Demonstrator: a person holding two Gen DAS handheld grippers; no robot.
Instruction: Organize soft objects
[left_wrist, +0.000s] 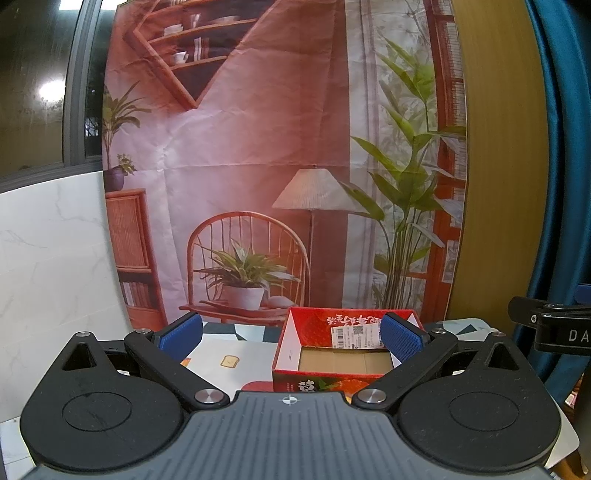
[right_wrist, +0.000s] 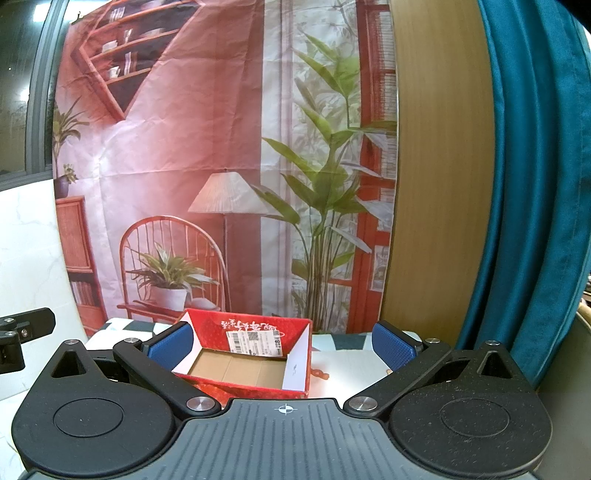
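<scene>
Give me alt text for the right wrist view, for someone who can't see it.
The right gripper is open and holds nothing, hovering just in front of an open red cardboard box whose brown floor looks empty. The box has a white shipping label on its far inner wall and stands on a patterned tabletop, with a printed room backdrop and a teal curtain behind.

The red box (left_wrist: 332, 354) ahead of the left gripper (left_wrist: 291, 341) has white brush characters on its inner far wall, upside down and not readable, and a white shipping label (left_wrist: 356, 336) with barcode and QR code, too small to read. At the right edge, a black part (left_wrist: 557, 328) shows the letters "DA".
</scene>
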